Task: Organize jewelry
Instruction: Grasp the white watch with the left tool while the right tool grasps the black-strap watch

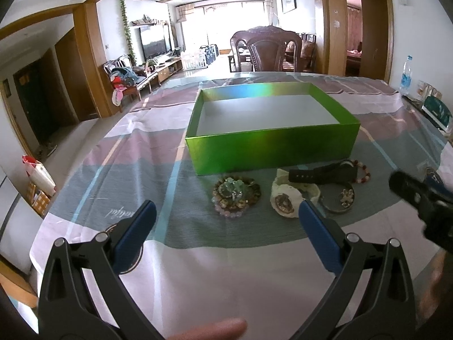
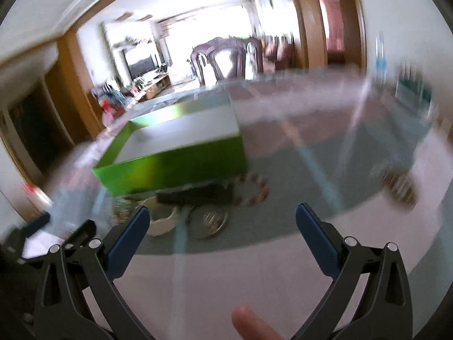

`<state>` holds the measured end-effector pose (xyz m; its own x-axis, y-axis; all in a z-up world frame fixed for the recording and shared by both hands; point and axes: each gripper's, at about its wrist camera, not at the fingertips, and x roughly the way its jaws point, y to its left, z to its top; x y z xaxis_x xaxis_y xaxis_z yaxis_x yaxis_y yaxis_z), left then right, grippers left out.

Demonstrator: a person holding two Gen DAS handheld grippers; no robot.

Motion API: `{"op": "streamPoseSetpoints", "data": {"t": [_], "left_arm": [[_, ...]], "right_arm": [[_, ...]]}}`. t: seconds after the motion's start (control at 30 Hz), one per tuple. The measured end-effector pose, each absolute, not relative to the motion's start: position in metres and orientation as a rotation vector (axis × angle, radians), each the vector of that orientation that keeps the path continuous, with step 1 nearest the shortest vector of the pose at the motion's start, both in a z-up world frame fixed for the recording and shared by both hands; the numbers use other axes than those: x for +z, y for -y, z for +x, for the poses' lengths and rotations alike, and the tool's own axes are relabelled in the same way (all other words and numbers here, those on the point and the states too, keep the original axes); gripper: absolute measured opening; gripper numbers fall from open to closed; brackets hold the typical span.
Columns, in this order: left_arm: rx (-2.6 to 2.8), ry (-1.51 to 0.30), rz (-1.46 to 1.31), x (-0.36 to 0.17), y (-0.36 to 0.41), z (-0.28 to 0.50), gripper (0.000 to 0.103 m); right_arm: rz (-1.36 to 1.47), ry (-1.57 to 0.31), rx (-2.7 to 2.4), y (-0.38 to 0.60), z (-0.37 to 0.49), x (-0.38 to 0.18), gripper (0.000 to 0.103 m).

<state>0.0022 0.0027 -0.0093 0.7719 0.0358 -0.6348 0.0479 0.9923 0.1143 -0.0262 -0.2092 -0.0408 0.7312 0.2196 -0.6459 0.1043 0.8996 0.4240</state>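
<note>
A shiny green box [image 1: 271, 147] with a bare white floor stands open on the cloth. Along its near wall lie a heap of bead bracelets [image 1: 236, 194], a cream watch [image 1: 286, 198], a black watch [image 1: 322, 174], a red and white bead bracelet [image 1: 363, 171] and a metal bangle with a flower charm [image 1: 341, 199]. My left gripper [image 1: 226, 211] hovers open just short of the beads and the cream watch. The right wrist view is blurred; there my right gripper [image 2: 222, 218] is open, nearer than the box [image 2: 175, 167] and the jewelry, with nothing between its fingers.
A striped pink, grey and white cloth [image 1: 198, 269] covers the table. A water bottle [image 1: 406, 75] and small packets [image 1: 436, 110] stand at the far right edge. A dark wooden chair [image 1: 267, 49] faces the far side. A person's fingertip [image 1: 215, 330] shows at the bottom.
</note>
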Motion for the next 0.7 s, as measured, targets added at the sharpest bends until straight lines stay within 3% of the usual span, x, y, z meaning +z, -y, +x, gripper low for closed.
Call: {"op": "streamPoseSetpoints", "data": {"t": [0.07, 0.23, 0.4, 0.57, 0.63, 0.7], "left_arm": [[0.005, -0.707, 0.114, -0.012, -0.008, 0.005, 0.099], [-0.05, -0.769, 0.075, -0.017, -0.014, 0.01, 0.099], [-0.058, -0.782, 0.079, -0.021, -0.011, 0.016, 0.096], [-0.062, -0.847, 0.068, -0.034, -0.009, 0.032, 0.074], [-0.074, -0.867, 0.056, -0.038, -0.01, 0.036, 0.073], [-0.06, -0.877, 0.051, -0.04, -0.011, 0.042, 0.073]], "right_arm": [[0.663, -0.8, 0.177, 0.216, -0.031, -0.057, 0.1], [0.897, -0.708, 0.39, 0.235, -0.04, -0.078, 0.1], [0.607, -0.705, 0.189, 0.232, -0.034, -0.036, 0.1], [0.26, -0.681, 0.061, 0.209, -0.02, -0.025, 0.1], [0.161, -0.731, 0.026, 0.2, -0.005, -0.029, 0.094], [0.12, -0.833, 0.003, 0.202, 0.014, -0.042, 0.079]]}}
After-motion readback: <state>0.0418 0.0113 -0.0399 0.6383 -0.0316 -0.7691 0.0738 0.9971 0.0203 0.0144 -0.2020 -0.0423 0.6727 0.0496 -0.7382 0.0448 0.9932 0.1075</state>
